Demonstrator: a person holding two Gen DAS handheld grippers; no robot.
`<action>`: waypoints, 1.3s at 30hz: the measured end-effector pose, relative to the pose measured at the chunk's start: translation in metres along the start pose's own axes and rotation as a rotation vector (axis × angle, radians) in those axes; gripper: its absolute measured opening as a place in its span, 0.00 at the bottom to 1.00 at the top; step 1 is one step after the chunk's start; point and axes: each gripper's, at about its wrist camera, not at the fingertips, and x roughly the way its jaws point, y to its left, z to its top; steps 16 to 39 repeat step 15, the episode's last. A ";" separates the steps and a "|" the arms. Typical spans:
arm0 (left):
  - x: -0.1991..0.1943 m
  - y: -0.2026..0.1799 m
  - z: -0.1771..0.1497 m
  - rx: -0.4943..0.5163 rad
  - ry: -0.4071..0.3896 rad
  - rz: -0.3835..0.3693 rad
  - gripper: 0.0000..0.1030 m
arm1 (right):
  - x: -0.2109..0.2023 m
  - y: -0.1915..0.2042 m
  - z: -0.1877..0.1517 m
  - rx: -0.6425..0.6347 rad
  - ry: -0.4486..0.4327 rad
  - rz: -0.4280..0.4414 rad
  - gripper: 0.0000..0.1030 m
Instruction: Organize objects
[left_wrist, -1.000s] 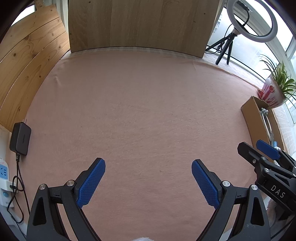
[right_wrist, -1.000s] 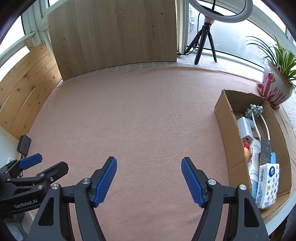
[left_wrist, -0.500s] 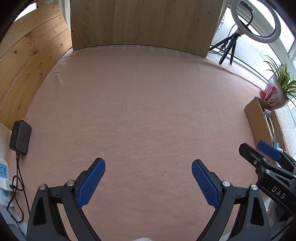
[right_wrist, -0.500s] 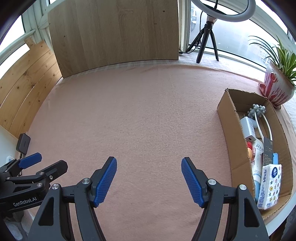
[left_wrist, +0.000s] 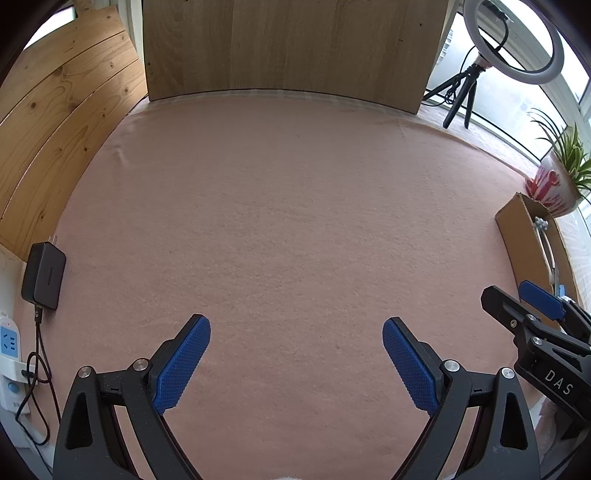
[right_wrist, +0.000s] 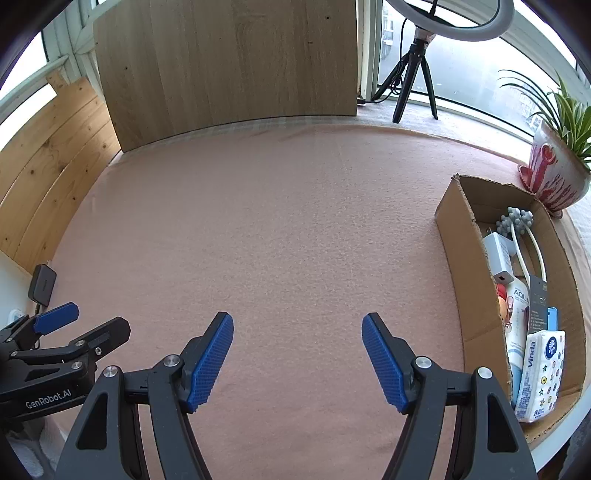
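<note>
Pink felt cloth (left_wrist: 288, 221) covers the whole table, wood panels (right_wrist: 229, 62) stand at the far and left edges, and a ring light on a tripod (right_wrist: 413, 74) and a potted plant (right_wrist: 554, 170) sit by the window on the far right. The cardboard box (right_wrist: 454, 236) on the right edge holds the sorted stuff: a white charger (right_wrist: 498, 258), a tissue pack (right_wrist: 539, 373), a tube. Left tool (left_wrist: 295, 362) and right tool (right_wrist: 297, 358) both hang spread wide over bare cloth, gripping nothing. Compared with a second ago, hardly anything has changed; the views just drifted a little, jaws the same.
</note>
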 end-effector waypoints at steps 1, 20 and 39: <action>0.001 0.001 0.000 -0.002 0.002 -0.002 0.94 | 0.000 0.000 0.000 -0.001 0.001 0.001 0.67; 0.025 0.007 0.001 0.016 0.005 0.046 0.94 | 0.019 -0.003 0.000 -0.004 0.012 -0.014 0.67; 0.025 0.007 0.001 0.016 0.005 0.046 0.94 | 0.019 -0.003 0.000 -0.004 0.012 -0.014 0.67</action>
